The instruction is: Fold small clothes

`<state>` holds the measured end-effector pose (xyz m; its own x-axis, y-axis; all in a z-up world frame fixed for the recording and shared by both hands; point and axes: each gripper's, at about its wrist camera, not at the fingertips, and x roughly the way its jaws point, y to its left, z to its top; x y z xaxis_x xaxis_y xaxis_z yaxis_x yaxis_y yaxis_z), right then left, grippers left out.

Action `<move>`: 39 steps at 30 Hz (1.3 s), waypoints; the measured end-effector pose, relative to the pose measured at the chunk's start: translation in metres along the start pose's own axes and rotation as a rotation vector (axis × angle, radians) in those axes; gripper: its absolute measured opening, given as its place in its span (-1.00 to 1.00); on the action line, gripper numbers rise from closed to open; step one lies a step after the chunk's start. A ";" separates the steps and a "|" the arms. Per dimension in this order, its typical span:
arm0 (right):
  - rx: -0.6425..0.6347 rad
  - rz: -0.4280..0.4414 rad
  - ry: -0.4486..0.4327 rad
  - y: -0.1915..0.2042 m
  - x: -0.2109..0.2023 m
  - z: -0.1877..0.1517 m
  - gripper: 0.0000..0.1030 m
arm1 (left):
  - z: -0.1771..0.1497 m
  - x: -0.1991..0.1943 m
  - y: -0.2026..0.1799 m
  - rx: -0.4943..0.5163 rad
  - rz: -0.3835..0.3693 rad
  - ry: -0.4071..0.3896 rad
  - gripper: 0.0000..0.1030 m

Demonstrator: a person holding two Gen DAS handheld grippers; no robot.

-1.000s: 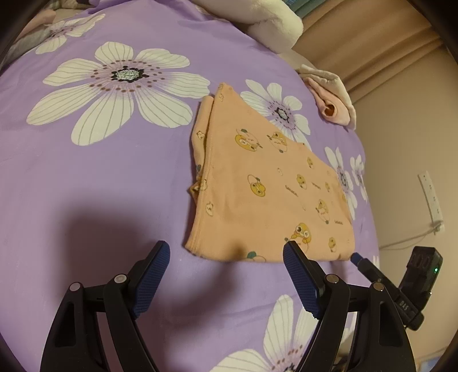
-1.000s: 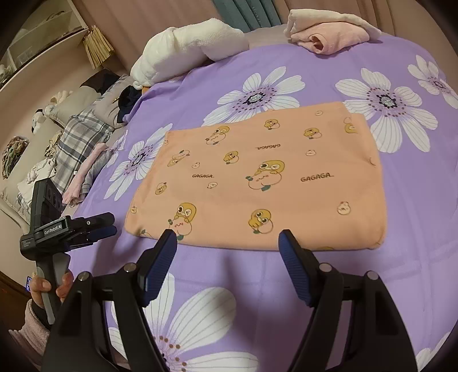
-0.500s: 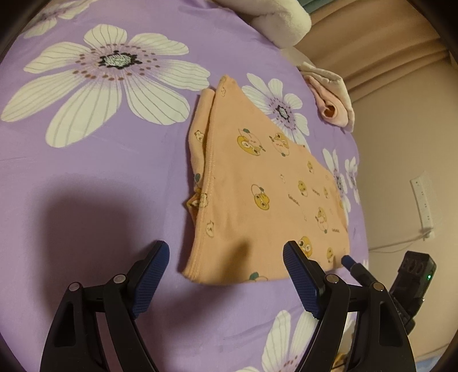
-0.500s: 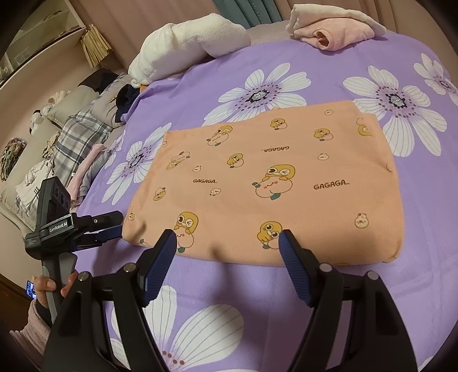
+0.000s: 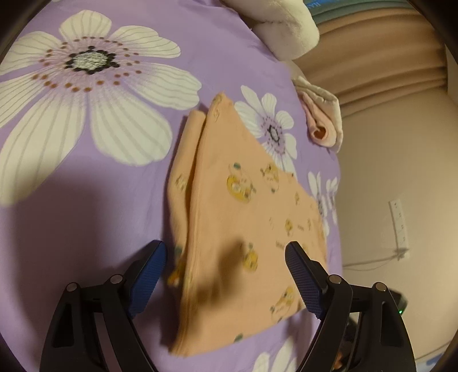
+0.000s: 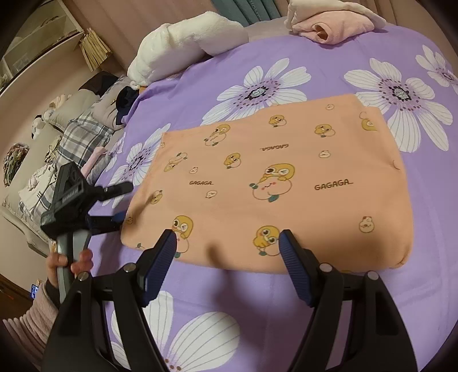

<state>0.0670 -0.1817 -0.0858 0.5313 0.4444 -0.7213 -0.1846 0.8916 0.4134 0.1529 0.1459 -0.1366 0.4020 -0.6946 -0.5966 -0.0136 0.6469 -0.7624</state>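
Observation:
An orange garment with yellow duck prints and "GAGAGA" lettering lies folded flat on the purple flowered bed; it also shows in the left wrist view. My left gripper is open, its blue pads straddling the garment's near left corner; it also shows in the right wrist view, at the garment's left edge. My right gripper is open and empty, its fingertips over the garment's near edge.
A white rolled blanket and a pink folded cloth lie at the far side of the bed. Pillows and a plaid cloth lie to the left. A wall with a socket is beyond the bed's right edge.
Both grippers have moved closer to the garment. The left gripper's pads now reach over its corner; the right gripper's tips now reach its near edge.

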 end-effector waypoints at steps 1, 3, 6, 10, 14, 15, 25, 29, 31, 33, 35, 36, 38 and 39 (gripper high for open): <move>0.002 0.000 -0.001 -0.002 0.000 0.000 0.44 | 0.005 0.003 0.000 -0.011 -0.008 0.000 0.61; 0.012 0.000 -0.005 -0.006 0.000 0.001 0.44 | 0.012 0.007 0.000 -0.020 -0.025 0.002 0.62; 0.030 0.010 -0.013 -0.013 0.000 0.002 0.44 | 0.018 0.014 -0.003 -0.025 -0.037 0.004 0.61; 0.046 0.026 -0.021 -0.019 0.004 0.008 0.44 | 0.023 0.023 -0.009 -0.012 -0.049 0.027 0.61; 0.040 0.052 -0.020 -0.017 0.017 0.022 0.47 | 0.029 0.029 -0.008 -0.030 -0.062 0.057 0.61; 0.040 0.066 -0.018 -0.015 0.023 0.028 0.47 | 0.031 0.030 -0.007 -0.037 -0.066 0.062 0.61; -0.060 -0.068 0.064 0.015 0.098 0.094 -0.44 | 0.028 0.028 -0.009 0.022 0.102 0.077 -0.28; -0.052 -0.101 0.046 0.019 0.120 0.116 -0.61 | 0.028 0.027 -0.007 0.031 0.142 0.083 -0.43; -0.059 -0.122 0.057 0.020 0.131 0.121 -0.63 | 0.028 0.028 -0.007 0.037 0.165 0.087 -0.50; -0.049 -0.171 0.122 0.016 0.149 0.121 -0.72 | 0.029 0.029 -0.008 0.040 0.181 0.090 -0.52; -0.081 -0.182 0.118 0.016 0.152 0.119 -0.73 | 0.029 0.029 -0.008 0.038 0.188 0.091 -0.52; -0.093 -0.190 0.123 0.019 0.149 0.118 -0.73 | 0.029 0.029 -0.008 0.036 0.188 0.091 -0.52; -0.101 -0.193 0.134 0.023 0.137 0.114 -0.67 | 0.030 0.028 -0.007 0.021 0.184 0.094 -0.53; -0.100 -0.182 0.130 0.024 0.130 0.111 -0.66 | 0.030 0.028 -0.006 0.015 0.181 0.095 -0.53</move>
<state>0.2234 -0.1121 -0.1079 0.4534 0.2771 -0.8471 -0.1800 0.9593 0.2175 0.1916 0.1319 -0.1411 0.3065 -0.5925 -0.7450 -0.0636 0.7681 -0.6371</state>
